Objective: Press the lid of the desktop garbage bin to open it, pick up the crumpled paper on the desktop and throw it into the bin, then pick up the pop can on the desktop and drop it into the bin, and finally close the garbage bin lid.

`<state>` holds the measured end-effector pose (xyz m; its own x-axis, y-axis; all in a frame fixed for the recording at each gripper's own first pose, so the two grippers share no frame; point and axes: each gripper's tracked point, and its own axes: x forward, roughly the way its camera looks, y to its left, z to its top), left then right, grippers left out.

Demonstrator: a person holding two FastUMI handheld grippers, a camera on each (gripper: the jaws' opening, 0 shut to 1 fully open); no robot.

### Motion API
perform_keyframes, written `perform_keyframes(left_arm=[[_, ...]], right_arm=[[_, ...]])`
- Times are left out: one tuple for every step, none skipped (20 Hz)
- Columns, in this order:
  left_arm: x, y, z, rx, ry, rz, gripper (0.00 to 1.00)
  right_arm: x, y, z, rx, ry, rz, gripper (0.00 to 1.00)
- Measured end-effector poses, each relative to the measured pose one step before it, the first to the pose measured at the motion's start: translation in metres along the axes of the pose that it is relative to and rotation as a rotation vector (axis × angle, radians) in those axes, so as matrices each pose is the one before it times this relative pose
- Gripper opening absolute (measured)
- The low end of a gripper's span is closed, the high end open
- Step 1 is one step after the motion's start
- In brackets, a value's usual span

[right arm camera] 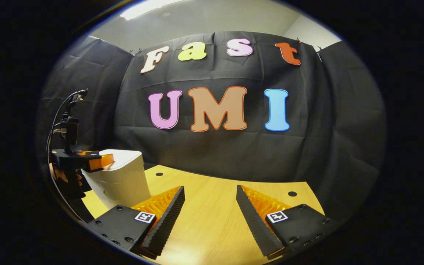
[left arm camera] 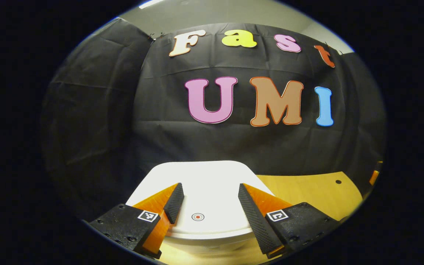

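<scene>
In the left gripper view, the left gripper (left arm camera: 211, 195) hangs over the white bin lid (left arm camera: 212, 184), jaws wide apart and holding nothing. The lid is smooth, rounded and closed, with a small ringed dot (left arm camera: 197, 216) between the fingers. The right gripper (right arm camera: 210, 198) is spread equally wide over the bare wooden table (right arm camera: 212, 224). Farther left stands the white bin (right arm camera: 122, 180).

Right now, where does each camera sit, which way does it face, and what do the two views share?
Left gripper view: rides the left hand-held gripper, above the white garbage bin lid, facing the booth wall; its two fingers are spread.
Right gripper view: rides the right hand-held gripper, over the wooden desktop, fingers spread; left hand-held gripper sits at the garbage bin.
Shared: bin, desktop, wall.
</scene>
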<state>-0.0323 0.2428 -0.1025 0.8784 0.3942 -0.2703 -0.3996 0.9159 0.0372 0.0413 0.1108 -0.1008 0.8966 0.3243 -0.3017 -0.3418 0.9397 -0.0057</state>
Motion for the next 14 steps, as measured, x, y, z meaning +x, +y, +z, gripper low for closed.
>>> perform_keyframes(left_arm=[[-0.004, -0.00097, 0.00075, -0.00029, -0.01334, -0.01241, 0.92], [0.00057, -0.00291, 0.00296, 0.0153, -0.0294, -0.00324, 0.91], [-0.0036, 0.00081, 0.00409, 0.02509, -0.03286, -0.00036, 0.91], [0.00163, 0.0001, 0.00167, 0.01997, -0.02512, 0.00039, 0.89], [0.00398, -0.00085, 0.00058, 0.00521, -0.00209, -0.00793, 0.89], [0.00211, -0.00143, 0.00044, 0.00589, 0.00699, -0.00626, 0.89], [0.00064, -0.00114, -0.00039, -0.00522, 0.01398, -0.00569, 0.89], [-0.00339, -0.00359, 0.00827, -0.00816, -0.0139, -0.01272, 0.95], [-0.00162, -0.00248, 0.00962, -0.00322, -0.0259, -0.00441, 0.96], [-0.00296, -0.00436, 0.01901, 0.00343, -0.03999, -0.00339, 0.95], [0.00067, -0.00835, 0.01974, 0.00569, -0.04317, -0.00929, 0.95], [-0.00267, -0.01261, 0.01927, 0.00109, -0.03895, -0.0214, 0.95], [0.00217, -0.01643, 0.01323, -0.0011, -0.02787, -0.02951, 0.96], [0.00156, -0.01919, 0.01014, -0.0023, -0.01271, -0.03522, 0.96]], right_arm=[[0.00044, 0.00234, 0.00128, -0.0045, -0.00052, 0.00224, 0.94], [-0.00043, 0.00255, 0.00247, -0.00277, -0.00385, 0.00234, 0.94], [-0.00035, 0.00214, 0.002, 0.0002, -0.00473, 0.00265, 0.94], [-0.00098, 0.00042, 0.00379, 0.00334, -0.00992, -0.0024, 0.94], [-0.0015, -0.00134, 0.00585, 0.00426, -0.01671, -0.00571, 0.94], [-0.00109, -0.00183, 0.00702, 0.00564, -0.01784, -0.00645, 0.94], [-0.00156, -0.00238, 0.00765, 0.00393, -0.02014, -0.00859, 0.94], [-0.00144, -0.00347, 0.00943, -0.00377, -0.02236, -0.00869, 0.94], [-0.00263, -0.00659, 0.00774, -0.00675, -0.02218, -0.01777, 0.96], [-0.00335, -0.0079, 0.00889, -0.00144, -0.0219, -0.01879, 0.94], [-0.00477, -0.00726, 0.01032, 0.00383, -0.02877, -0.01355, 0.92], [-0.0051, -0.00793, 0.00985, 0.00639, -0.0292, -0.01367, 0.95], [-0.00439, -0.00843, 0.00968, 0.00651, -0.02812, -0.01551, 0.95], [-0.00436, -0.00897, 0.00782, 0.00533, -0.02096, -0.01562, 0.97]])
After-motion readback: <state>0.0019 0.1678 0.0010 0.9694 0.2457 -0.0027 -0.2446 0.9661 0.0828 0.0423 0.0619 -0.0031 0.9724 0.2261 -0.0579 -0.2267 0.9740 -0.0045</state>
